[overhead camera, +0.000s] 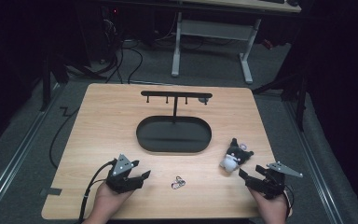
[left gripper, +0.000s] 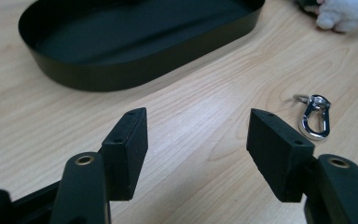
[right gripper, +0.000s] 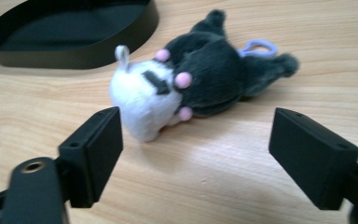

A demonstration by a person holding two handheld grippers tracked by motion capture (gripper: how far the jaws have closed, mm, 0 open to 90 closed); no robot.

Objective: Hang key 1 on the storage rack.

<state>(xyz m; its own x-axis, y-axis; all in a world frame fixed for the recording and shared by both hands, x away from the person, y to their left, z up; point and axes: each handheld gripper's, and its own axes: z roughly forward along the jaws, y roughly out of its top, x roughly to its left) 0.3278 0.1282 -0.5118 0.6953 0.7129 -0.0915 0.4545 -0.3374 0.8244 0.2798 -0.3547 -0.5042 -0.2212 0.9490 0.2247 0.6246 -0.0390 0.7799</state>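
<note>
Left gripper (overhead camera: 140, 177) at lower left of the high view, jaws spread, nothing between them, bare wood below. Right gripper (overhead camera: 248, 176) at lower right, jaws spread wide and likewise empty, aimed at the plush keychain toy (overhead camera: 235, 157) lying on its side just above it in the frame. In the right gripper view, toy (right gripper: 191, 84) at centre, white face toward the left jaw, dark body and lilac loop (right gripper: 257, 48) trailing to upper right; not yet between the pads, near but apart. Silver clasp (overhead camera: 178, 182) flat on the table (overhead camera: 102, 126) at lower centre, between the two grippers; in the left gripper view seen at right (left gripper: 316, 116), off the jaw line. Black oval tray (overhead camera: 144, 135) with hanger stand (overhead camera: 175, 95) at centre of the high view, pegs bare. Judged step: approach to pick up toy and clasp, probably for hanging. Risks: soft round head likely to squash and squirt out if pinched on the edge rather than across the body; loop on far side, easy to pin under the toy; flat clasp prone to skating across smooth wood if jaws close off-centre; tray rim near enough to catch a jaw on a wide swing.
</note>
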